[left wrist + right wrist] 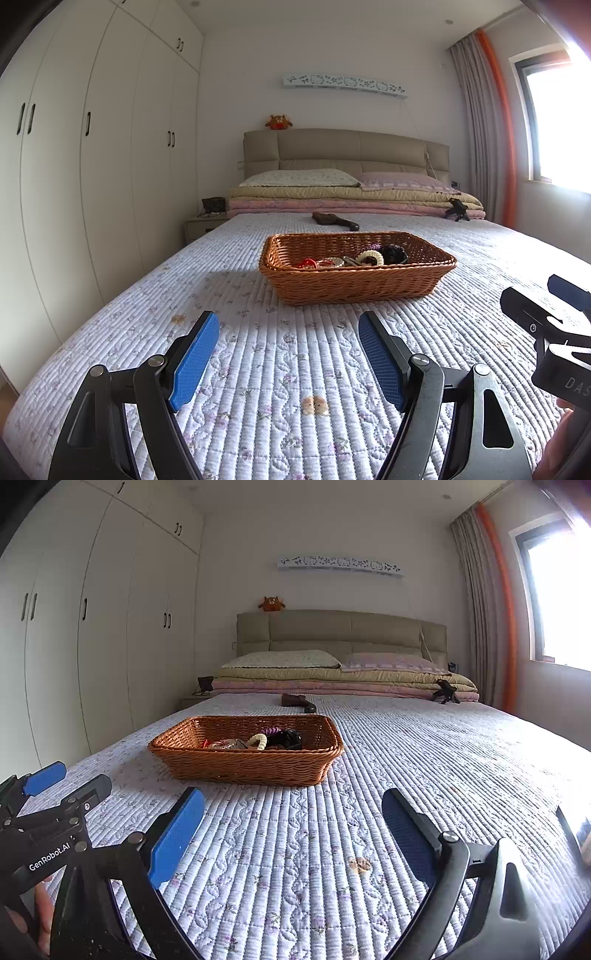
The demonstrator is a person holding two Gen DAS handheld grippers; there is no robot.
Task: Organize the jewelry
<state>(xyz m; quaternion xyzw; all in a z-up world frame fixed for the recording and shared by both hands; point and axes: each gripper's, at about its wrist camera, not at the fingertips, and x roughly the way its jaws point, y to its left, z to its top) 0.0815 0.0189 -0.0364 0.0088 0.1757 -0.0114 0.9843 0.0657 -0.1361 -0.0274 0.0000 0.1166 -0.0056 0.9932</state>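
A: We are looking across the bed [258,369], the biggest thing here, with its quilted floral cover running up to the padded headboard [343,151]. The white wardrobe [92,166] is standing along its left side.

B: Next in size, we are seeing folded blankets [351,203] stacked under two pillows [303,178] at the head end, and a grey and orange curtain [491,129] hanging beside the bright window.

A: Then the wicker basket [354,284] is sitting on the cover, near the middle of the bed. From the right wrist view it is lying to the left of centre [247,766].

B: We are holding the left hand-held gripper [288,365] low over the cover, short of the basket, its blue pads [194,363] spread well apart with nothing between them.

A: The right hand-held gripper [291,840] is hovering the same way, fingers wide apart and empty. Each one is showing at the edge of the other's view.

B: The jewelry [354,258] is lying in a loose pile inside the basket: a cream beaded bracelet [258,741], something red [307,263], a purple piece [273,731] and a dark one [395,254].

A: Behind the basket we are noticing a dark brown object [334,220] on the cover; we cannot tell what it is. Smallest, a plush toy [279,122] is perching on the headboard.
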